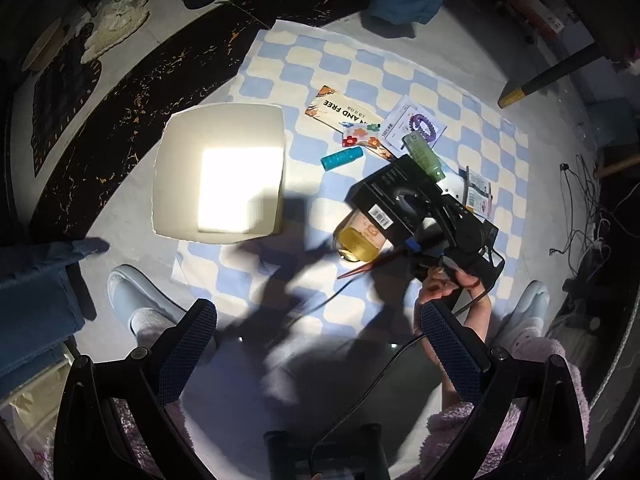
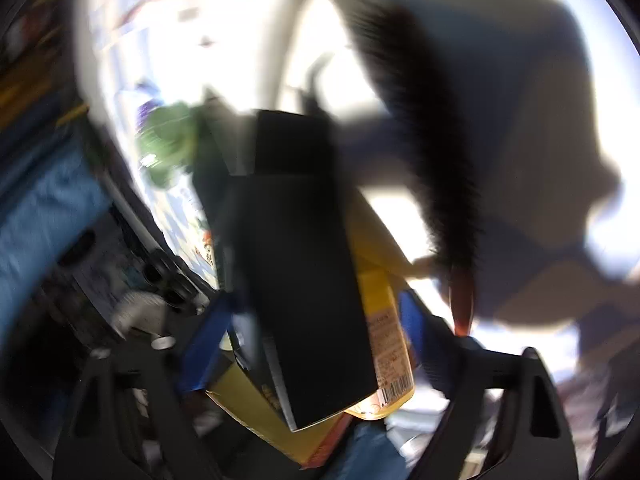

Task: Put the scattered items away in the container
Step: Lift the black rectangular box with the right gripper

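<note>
The white square container sits on a blue and cream checked mat. My right gripper is shut on a black box and holds it above the mat, over a yellow bottle. In the blurred right wrist view the black box sits between the blue pads, with yellow packaging behind it. My left gripper is open and empty, high above the mat's near edge. A teal tube, a green bottle, a booklet and a flower-print card lie on the mat.
A purple bracelet on a card and a small packet lie at the mat's right. A red-brown stick lies by the yellow bottle. Slippered feet stand at the near edge. Cables trail at the right.
</note>
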